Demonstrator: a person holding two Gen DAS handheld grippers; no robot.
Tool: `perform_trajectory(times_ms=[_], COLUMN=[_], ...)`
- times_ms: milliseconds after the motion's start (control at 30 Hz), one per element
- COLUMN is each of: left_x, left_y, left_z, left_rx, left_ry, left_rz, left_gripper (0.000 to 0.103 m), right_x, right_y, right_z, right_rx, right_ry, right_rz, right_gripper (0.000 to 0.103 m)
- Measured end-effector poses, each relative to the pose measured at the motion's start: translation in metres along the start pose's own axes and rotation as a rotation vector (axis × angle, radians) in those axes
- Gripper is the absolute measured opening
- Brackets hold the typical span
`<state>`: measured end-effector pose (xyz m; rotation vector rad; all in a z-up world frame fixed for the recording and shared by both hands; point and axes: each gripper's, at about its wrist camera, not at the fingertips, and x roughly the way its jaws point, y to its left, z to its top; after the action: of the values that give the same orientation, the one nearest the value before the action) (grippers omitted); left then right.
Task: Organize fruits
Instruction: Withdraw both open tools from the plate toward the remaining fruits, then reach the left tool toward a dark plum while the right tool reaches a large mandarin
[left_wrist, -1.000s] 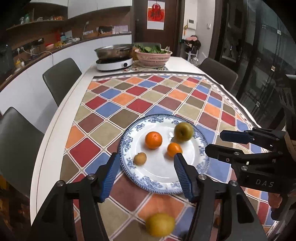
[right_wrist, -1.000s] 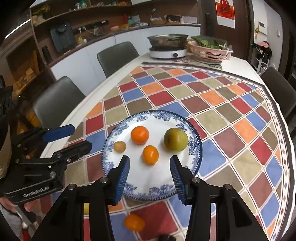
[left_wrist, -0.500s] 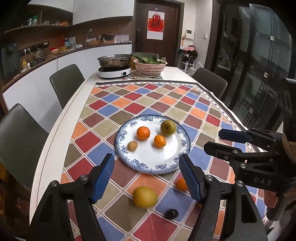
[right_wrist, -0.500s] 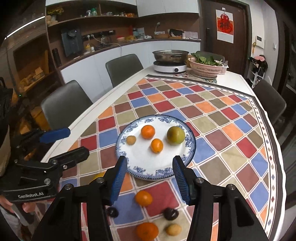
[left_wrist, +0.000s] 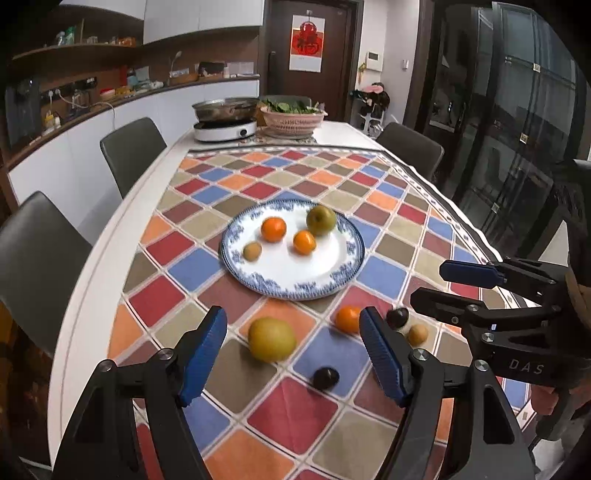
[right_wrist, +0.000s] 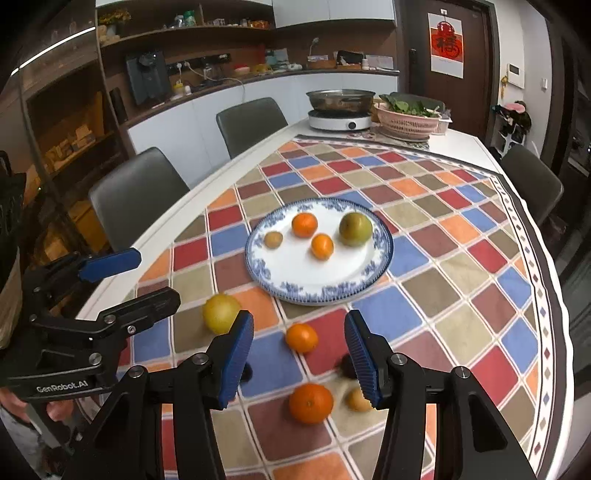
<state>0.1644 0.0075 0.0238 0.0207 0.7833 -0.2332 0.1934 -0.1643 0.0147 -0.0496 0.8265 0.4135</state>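
A blue-and-white plate (left_wrist: 332, 269) (right_wrist: 343, 284) on the checked cloth holds two oranges, a green apple (left_wrist: 320, 220) (right_wrist: 355, 229) and a small brown fruit. Loose fruit lies on the cloth nearer me: a yellow pear (left_wrist: 271, 338) (right_wrist: 221, 313), an orange (left_wrist: 347, 318) (right_wrist: 301, 337), a bigger orange (right_wrist: 311, 402), dark plums (left_wrist: 326, 377) and a small brown fruit (left_wrist: 417, 334). My left gripper (left_wrist: 293, 354) is open and empty above the pear. My right gripper (right_wrist: 299, 354) is open and empty above the loose oranges.
A hotplate with a pan (left_wrist: 225, 118) and a pink basket of greens (left_wrist: 292, 119) stand at the table's far end. Grey chairs (left_wrist: 133, 151) line both sides. The table edge runs close on the left.
Both grippers have pulled back and up from the plate, so the loose fruit near the table's front has come into view. Both stay open.
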Motion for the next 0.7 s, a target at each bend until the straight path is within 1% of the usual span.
perform_trajectory(times_ms=[133, 367, 500, 700], left_x=[0.008, 0.015, 0.021, 0.033], left_y=[-0.003, -0.007, -0.007, -0.013], left_z=[-0.015, -0.035, -0.043, -0.054], left_rx=[0.002, 0.039, 0.051, 0.088], left_ry=[0.035, 0.052, 0.063, 0.081], left_rz=[-0.006, 0.007, 0.001, -0.02], left_gripper=[0.074, 0.074, 0.074, 0.073], right_x=[0.001, 0.006, 0.012, 0.025], right_y=[0.001, 0.004, 0.006, 0.003], right_z=[-0.014, -0.036, -0.049, -0.064], right_rx=[0.0, -0.02, -0.036, -0.034], right_ry=[0.029, 0.056, 0.076, 0.13], right_rz=[-0.007, -0.043, -0.04, -0.023], right_gripper=[0.052, 0.052, 0.052, 0.052])
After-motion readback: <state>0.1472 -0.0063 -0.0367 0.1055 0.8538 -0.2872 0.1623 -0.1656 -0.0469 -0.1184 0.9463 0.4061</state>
